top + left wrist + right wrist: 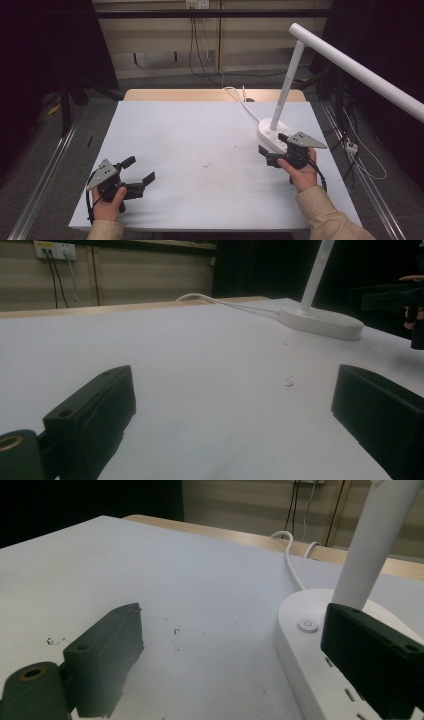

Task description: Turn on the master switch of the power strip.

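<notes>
White lamp base (272,134) is sitting at the right of the high view, near the table's (200,150) far right edge, with the right gripper (274,148) hovering spread wide just beside its power button (307,625). Left gripper (139,170) is idling, released, at lower left. A jaw could be catching the stem (287,85) (tipping the lamp). Open room is lying leftward.
</notes>
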Available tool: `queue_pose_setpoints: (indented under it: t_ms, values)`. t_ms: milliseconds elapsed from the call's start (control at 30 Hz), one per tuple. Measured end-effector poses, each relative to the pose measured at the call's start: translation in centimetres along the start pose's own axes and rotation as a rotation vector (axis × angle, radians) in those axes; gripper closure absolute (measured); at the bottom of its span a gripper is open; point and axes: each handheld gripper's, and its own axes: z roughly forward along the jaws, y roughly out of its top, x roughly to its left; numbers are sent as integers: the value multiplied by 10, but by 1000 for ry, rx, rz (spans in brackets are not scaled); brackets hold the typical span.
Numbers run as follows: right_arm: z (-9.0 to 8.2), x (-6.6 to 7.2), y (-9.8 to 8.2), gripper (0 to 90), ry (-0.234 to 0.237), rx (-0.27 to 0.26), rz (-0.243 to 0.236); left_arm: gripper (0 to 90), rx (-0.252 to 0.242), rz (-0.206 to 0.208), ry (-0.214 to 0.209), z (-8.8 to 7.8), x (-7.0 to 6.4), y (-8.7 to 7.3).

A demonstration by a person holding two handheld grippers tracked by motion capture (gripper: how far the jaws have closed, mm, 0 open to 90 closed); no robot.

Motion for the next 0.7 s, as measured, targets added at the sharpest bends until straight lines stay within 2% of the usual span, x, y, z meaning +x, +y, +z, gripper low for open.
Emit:
queue_pose_setpoints:
  t_ms: [700]
  values:
    - [13,-6,7,127,-8,8,-5,36,-1,-1,2,0,0,0]
